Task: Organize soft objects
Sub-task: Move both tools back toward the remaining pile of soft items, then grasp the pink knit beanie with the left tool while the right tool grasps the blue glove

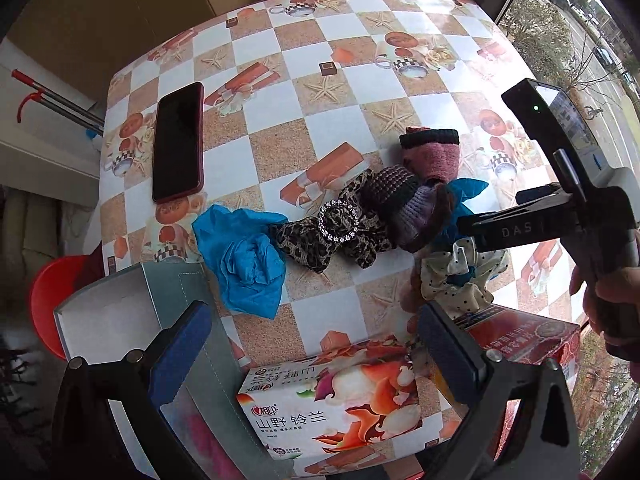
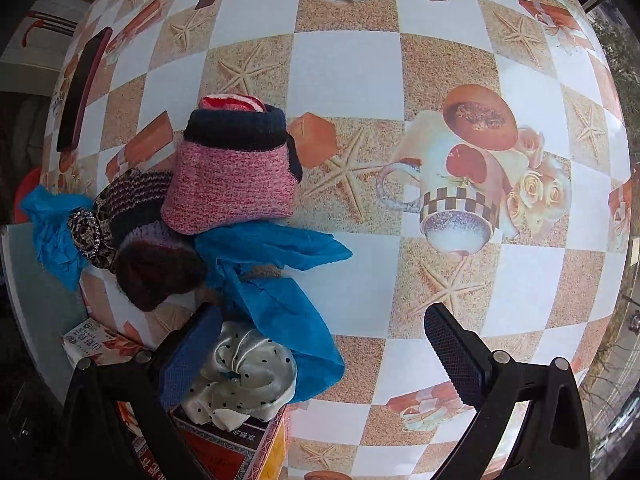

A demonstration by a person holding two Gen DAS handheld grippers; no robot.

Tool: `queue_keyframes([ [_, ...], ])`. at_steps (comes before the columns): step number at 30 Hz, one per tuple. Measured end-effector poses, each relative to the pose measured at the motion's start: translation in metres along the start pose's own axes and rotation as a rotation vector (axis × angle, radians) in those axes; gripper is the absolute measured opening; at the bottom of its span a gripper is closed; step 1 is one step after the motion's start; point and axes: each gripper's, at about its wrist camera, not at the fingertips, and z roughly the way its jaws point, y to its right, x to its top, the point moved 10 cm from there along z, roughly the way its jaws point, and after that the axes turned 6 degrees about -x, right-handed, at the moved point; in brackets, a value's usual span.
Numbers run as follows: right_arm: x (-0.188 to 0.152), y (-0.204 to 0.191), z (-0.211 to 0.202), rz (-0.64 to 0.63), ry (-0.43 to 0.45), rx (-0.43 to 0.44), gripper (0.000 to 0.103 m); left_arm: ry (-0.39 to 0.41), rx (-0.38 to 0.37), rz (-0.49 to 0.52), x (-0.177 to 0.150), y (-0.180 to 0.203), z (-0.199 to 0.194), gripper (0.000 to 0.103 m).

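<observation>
Soft items lie in a row on the checked tablecloth: a blue crumpled glove (image 1: pixel 248 256), a leopard scrunchie with a rhinestone ring (image 1: pixel 336 228), dark striped knit socks (image 1: pixel 400 200), a pink knit sock roll (image 1: pixel 430 154) (image 2: pixel 236 172), a second blue glove (image 2: pixel 280 280), and a white polka-dot scrunchie (image 2: pixel 244 376) (image 1: pixel 460 276) resting on a red box (image 2: pixel 232 448). My left gripper (image 1: pixel 316 360) is open and empty above the table's near edge. My right gripper (image 2: pixel 324 352) is open and empty, its left finger beside the polka-dot scrunchie.
An open grey box (image 1: pixel 132 320) stands at front left under my left finger. A floral tissue box (image 1: pixel 332 412) lies at the front. A dark phone (image 1: pixel 178 142) lies at far left. The red box (image 1: pixel 532 336) sits at front right. The table (image 1: pixel 360 40) ends near a window.
</observation>
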Motion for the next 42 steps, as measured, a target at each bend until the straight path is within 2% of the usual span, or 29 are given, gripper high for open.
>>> queue_keyframes([
  [3, 0.002, 0.007, 0.019, -0.010, -0.014, -0.080, 0.102, -0.022, -0.009, 0.007, 0.011, 0.006, 0.006, 0.103],
  [5, 0.001, 0.018, 0.021, 0.006, 0.007, -0.112, 0.103, -0.026, -0.025, 0.018, 0.023, 0.013, 0.008, 0.103],
  [8, -0.008, 0.041, 0.021, 0.057, 0.016, -0.120, 0.103, -0.025, -0.050, 0.055, 0.046, 0.031, 0.014, 0.103],
  [14, -0.048, 0.124, 0.025, 0.241, -0.011, -0.146, 0.103, -0.078, -0.119, 0.142, 0.093, 0.083, 0.049, 0.103],
  [17, -0.078, 0.170, 0.026, 0.352, -0.038, -0.180, 0.103, -0.112, -0.106, 0.183, 0.107, 0.101, 0.073, 0.103],
  [18, -0.087, 0.179, 0.025, 0.394, -0.037, -0.156, 0.103, -0.127, -0.098, 0.189, 0.111, 0.105, 0.081, 0.103],
  [21, -0.100, 0.188, 0.012, 0.520, 0.025, 0.021, 0.103, -0.161, -0.107, 0.169, 0.120, 0.111, 0.099, 0.103],
  [23, -0.101, 0.186, 0.003, 0.565, 0.060, 0.078, 0.103, -0.179, -0.106, 0.158, 0.124, 0.114, 0.109, 0.103],
  [29, -0.087, 0.186, 0.010, 0.635, 0.054, 0.045, 0.103, -0.192, -0.073, 0.157, 0.135, 0.120, 0.130, 0.103],
  [35, -0.077, 0.201, 0.025, 0.603, 0.032, -0.030, 0.103, -0.212, -0.064, 0.140, 0.143, 0.120, 0.148, 0.103],
  [38, -0.072, 0.188, 0.002, 0.553, 0.115, 0.031, 0.103, -0.219, -0.064, 0.133, 0.143, 0.117, 0.149, 0.103],
  [40, -0.073, 0.167, -0.020, 0.463, 0.189, 0.099, 0.103, -0.220, -0.064, 0.141, 0.140, 0.115, 0.148, 0.102],
  [42, -0.076, 0.145, -0.033, 0.351, 0.220, 0.098, 0.103, -0.234, -0.064, 0.155, 0.138, 0.115, 0.151, 0.098],
])
